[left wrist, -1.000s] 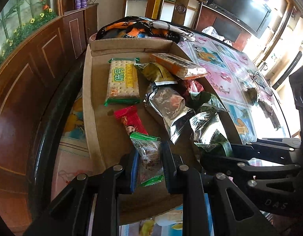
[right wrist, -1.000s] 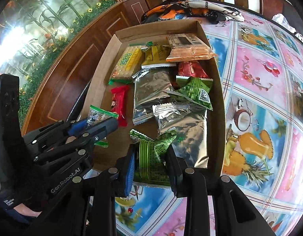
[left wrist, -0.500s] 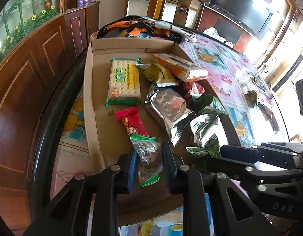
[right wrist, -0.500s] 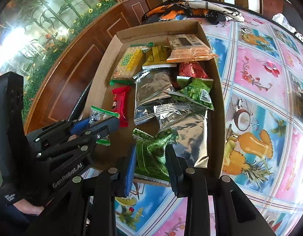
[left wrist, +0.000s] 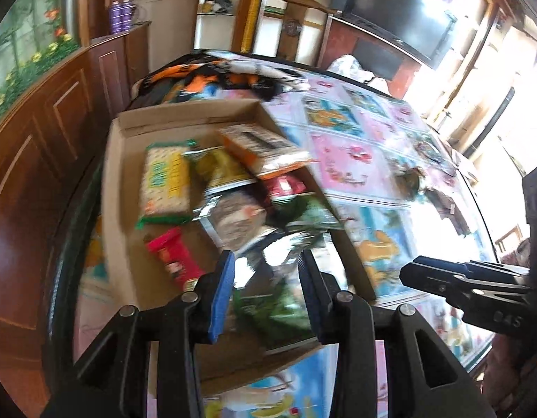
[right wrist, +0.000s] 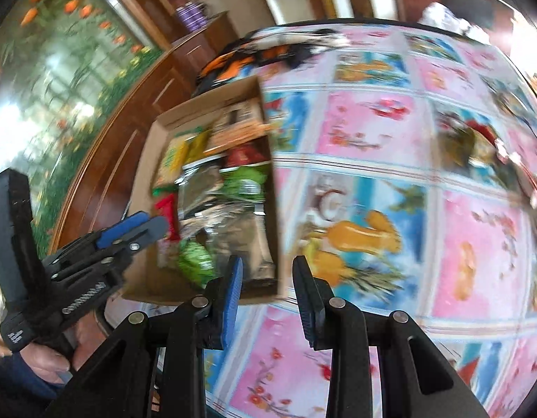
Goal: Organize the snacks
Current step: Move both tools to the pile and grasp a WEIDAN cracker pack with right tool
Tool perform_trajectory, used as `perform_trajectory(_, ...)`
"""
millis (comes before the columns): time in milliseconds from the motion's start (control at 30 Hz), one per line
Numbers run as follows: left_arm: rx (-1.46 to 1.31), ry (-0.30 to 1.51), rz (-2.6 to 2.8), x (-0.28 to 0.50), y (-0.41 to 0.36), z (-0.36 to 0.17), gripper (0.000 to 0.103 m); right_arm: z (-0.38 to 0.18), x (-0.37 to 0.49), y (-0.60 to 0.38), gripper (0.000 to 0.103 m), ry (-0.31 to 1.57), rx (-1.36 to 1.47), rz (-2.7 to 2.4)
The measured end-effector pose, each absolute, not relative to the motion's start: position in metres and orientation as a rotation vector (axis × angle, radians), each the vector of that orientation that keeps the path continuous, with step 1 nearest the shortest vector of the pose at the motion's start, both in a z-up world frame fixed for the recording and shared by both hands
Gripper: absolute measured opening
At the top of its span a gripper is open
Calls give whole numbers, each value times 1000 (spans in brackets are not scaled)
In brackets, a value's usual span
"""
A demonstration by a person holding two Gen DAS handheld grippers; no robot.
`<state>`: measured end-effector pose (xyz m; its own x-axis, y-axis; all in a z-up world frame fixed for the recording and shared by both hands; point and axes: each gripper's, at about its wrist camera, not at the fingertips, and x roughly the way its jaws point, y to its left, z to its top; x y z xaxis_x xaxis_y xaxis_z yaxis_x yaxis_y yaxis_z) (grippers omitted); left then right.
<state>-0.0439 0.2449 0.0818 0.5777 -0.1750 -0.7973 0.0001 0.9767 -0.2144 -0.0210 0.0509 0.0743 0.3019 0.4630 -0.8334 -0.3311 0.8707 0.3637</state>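
Left wrist view takes in one picture-cloth bench [left wrist: 355, 160] carrying one cardboard box [left wrist: 118, 188] crowded with snack packets, too smeared to count surely. My left tongs [left wrist: 265, 261], jaws just opened and pinching nothing, hang over a green packet [left wrist: 271, 306] lying in the box's near end beside one red bar [left wrist: 174, 261]. Only the right wrist view shows my hand [right wrist: 48, 362] gripping that tool, and my right tongs [right wrist: 265, 268] narrowly apart and empty above the box's near corner.

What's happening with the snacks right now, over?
Left gripper jaws just been opening, nothing between them. Right gripper open, empty. Snack packets lying in the cardboard box. Nothing in the way; view blurred.
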Motion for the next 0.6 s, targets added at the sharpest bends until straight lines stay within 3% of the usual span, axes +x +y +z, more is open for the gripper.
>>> perform_trajectory(300,-148,1003,-282,-18,175,79,40,71,-40,-48,33,1143,270,297)
perform_trajectory(533,-110,1033,-297,-18,118,75,40,76,-24,-158,33,1099,221,110)
perform_trajectory(600,-84,1042,-280,-17,104,74,40,79,-11,-184,38,1085,195,81)
